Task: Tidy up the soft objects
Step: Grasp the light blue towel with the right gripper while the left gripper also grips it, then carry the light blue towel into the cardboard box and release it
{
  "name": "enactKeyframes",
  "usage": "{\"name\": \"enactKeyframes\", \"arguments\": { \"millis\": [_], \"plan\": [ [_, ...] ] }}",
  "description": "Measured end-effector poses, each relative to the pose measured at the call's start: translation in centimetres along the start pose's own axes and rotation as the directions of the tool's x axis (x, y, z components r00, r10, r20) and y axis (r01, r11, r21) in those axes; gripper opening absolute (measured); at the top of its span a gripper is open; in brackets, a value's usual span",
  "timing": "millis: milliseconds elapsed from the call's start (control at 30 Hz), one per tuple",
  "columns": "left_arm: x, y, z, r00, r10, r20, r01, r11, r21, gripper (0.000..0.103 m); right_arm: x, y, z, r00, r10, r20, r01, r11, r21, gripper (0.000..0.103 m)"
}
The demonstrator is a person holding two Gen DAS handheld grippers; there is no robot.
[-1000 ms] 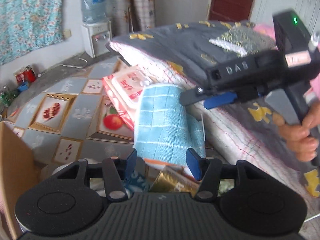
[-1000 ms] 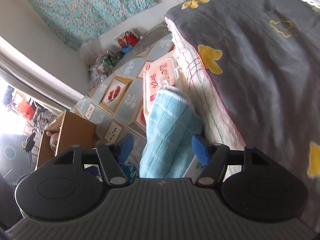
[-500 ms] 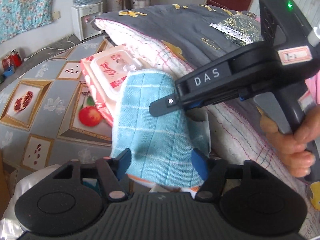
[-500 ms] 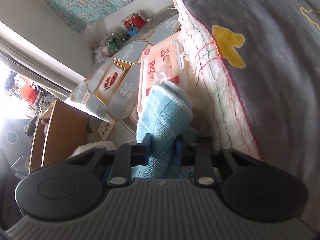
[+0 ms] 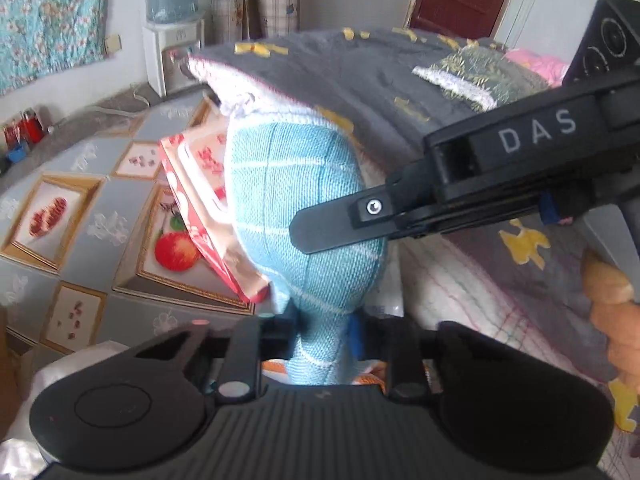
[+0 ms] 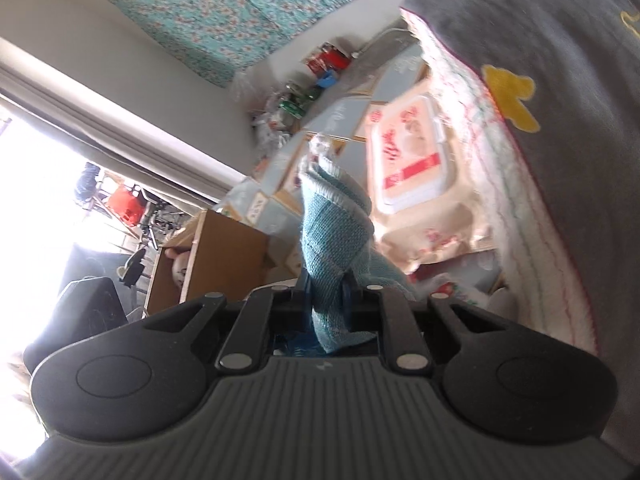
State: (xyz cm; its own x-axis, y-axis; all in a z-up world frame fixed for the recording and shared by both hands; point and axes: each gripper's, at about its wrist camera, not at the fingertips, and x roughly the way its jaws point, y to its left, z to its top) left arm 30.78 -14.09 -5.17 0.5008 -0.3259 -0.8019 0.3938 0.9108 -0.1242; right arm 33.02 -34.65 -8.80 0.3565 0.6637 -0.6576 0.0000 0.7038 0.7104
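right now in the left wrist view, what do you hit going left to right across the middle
floral cloth on the wall → tiled floor → red wipes pack → blue towel → right gripper → grey blanket

Black ribbed gripper bodies point(image 5: 324, 330), blue-padded jaws, white "DAS" lettering

Daylight flooded in, blowing out the doorway point(image 6: 48, 184) on the right view's left; both views were motion-blurred, edges bowed.
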Motion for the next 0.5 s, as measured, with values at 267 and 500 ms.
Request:
{"name": "enactKeyframes", "arguments": {
  "millis": [267,500],
  "plan": [
    [-8.1,-1.4,-1.1,0.981,0.124,0.147,-0.134,0.989,0.062,0.018,-3.1,7.5,-0.8,0.997,0.065,0.028,-0.061,0.990,-0.129,0.012],
    [-16.0,1.6,-4.7,0.947,0.240,0.213,-0.239,0.971,-0.028,0.018,-2.0,16.4,-3.4,0.983,0.177,-0.041,-0.182,0.954,-0.237,0.012]
  ]
}}
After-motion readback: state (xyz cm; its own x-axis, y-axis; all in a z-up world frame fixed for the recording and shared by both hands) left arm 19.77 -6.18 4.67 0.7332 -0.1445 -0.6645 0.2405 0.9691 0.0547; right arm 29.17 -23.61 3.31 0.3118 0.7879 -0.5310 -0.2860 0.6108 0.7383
